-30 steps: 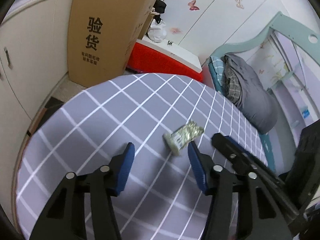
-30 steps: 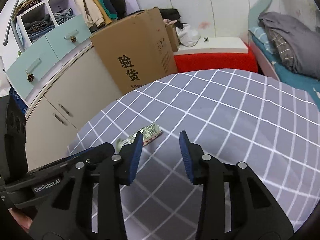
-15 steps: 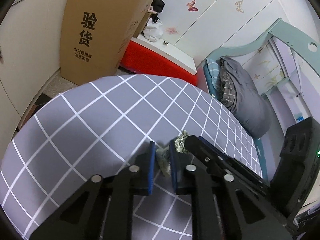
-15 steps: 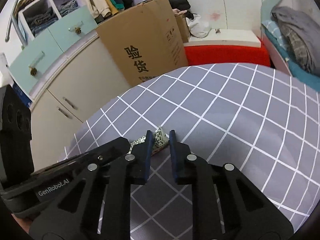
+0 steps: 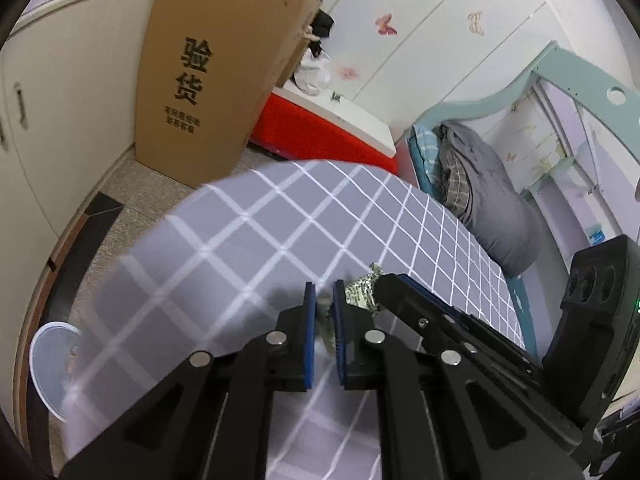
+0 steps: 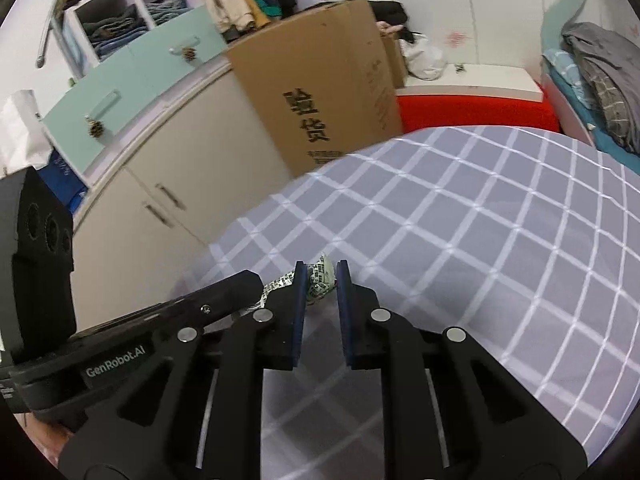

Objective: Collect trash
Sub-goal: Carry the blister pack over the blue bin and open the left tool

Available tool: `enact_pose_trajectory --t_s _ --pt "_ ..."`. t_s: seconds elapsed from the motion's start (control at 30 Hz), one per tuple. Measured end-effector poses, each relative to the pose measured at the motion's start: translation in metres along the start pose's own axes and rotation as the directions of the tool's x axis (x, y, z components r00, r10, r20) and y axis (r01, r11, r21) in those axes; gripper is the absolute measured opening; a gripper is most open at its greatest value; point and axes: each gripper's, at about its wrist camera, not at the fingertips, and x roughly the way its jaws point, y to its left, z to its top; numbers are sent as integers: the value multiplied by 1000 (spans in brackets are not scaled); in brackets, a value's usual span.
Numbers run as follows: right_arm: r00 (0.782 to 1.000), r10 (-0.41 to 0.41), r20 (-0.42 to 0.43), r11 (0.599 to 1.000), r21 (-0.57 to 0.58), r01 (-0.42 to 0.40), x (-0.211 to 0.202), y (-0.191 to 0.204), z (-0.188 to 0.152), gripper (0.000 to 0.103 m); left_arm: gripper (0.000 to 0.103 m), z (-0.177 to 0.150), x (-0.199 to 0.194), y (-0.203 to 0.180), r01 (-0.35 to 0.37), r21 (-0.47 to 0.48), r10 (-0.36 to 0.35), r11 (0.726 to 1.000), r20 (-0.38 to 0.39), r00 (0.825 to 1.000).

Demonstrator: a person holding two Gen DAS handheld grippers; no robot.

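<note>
Wrapper [image 5: 362, 291]: your left tongs [image 5: 324, 300] and right tongs [image 6: 322, 276], open a second ago, are now clamped on its two ends, just above the tabletop [image 5: 248, 232]. Next up, likely the bin [image 5: 52, 364].

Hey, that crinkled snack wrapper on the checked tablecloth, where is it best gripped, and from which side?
By its two ends, from above at a slant. The snack wrapper is a long, flat, crumpled strip, so each end gives the pads something to pinch. The left gripper is shut on one end, the right gripper on the other.
</note>
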Motion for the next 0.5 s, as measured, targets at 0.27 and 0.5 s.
enact_pose_trajectory --t_s 0.27,0.5 --pt "997 80 -20 994 -77 -81 15 102 -16 15 8 -12 -93 76 -38 -48 42 998 86 995" --pt "986 149 -72 974 -160 -158 40 200 -44 15 8 -33 -166 154 -72 -124 90 990 143 986"
